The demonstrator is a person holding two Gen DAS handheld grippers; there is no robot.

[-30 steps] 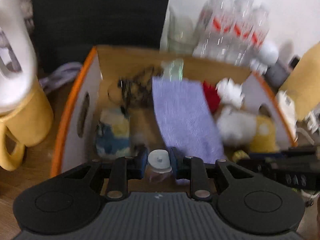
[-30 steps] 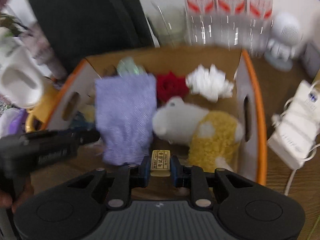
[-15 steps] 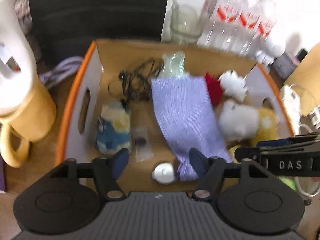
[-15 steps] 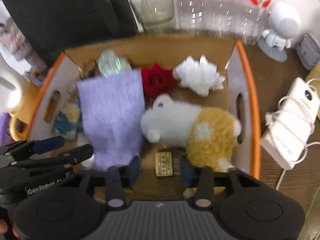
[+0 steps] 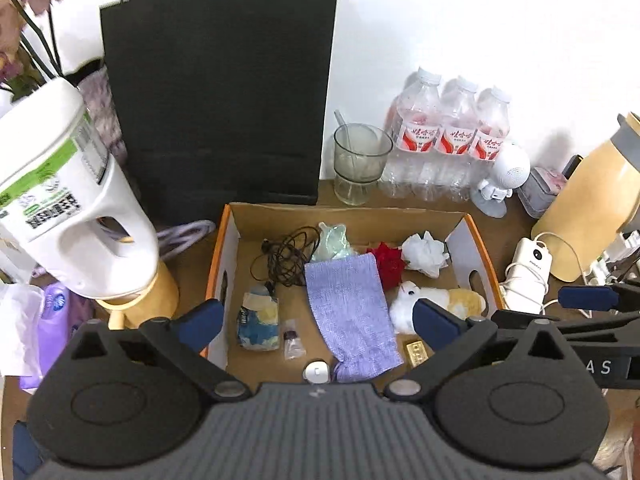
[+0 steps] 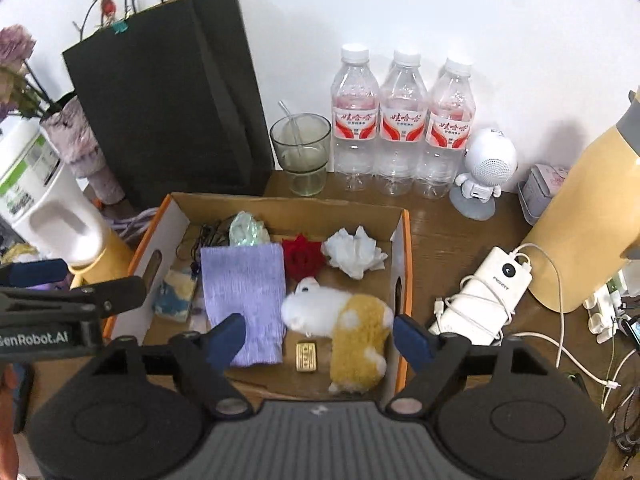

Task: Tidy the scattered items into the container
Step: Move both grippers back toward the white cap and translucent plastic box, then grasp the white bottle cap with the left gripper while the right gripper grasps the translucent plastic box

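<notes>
An orange-rimmed cardboard box (image 5: 476, 236) (image 6: 405, 240) holds a lilac cloth (image 5: 352, 312) (image 6: 244, 288), a white and yellow plush (image 6: 344, 320), a red rose (image 6: 302, 256), crumpled white paper (image 6: 354, 252), a black cord (image 5: 286, 258) and a blue and yellow pouch (image 5: 258, 320). A small white cap (image 5: 317, 371) and a gold bar (image 5: 416, 353) (image 6: 306, 356) lie on the box floor near its front. My left gripper (image 5: 318, 322) hangs high above the box, its jaws opening wide with nothing between them. My right gripper (image 6: 320, 340) is also above the box, jaws opening and empty.
A black paper bag (image 5: 216, 100) stands behind the box. Three water bottles (image 6: 400, 124), a glass (image 6: 302, 152) and a white robot speaker (image 6: 482, 172) line the wall. A white power bank with cable (image 6: 488, 292) lies right, a white jug (image 5: 68, 200) left.
Both grippers opened, dropping the white cap and the gold bar into the box, then rose well above it, so the whole box and the wall behind came into view.
</notes>
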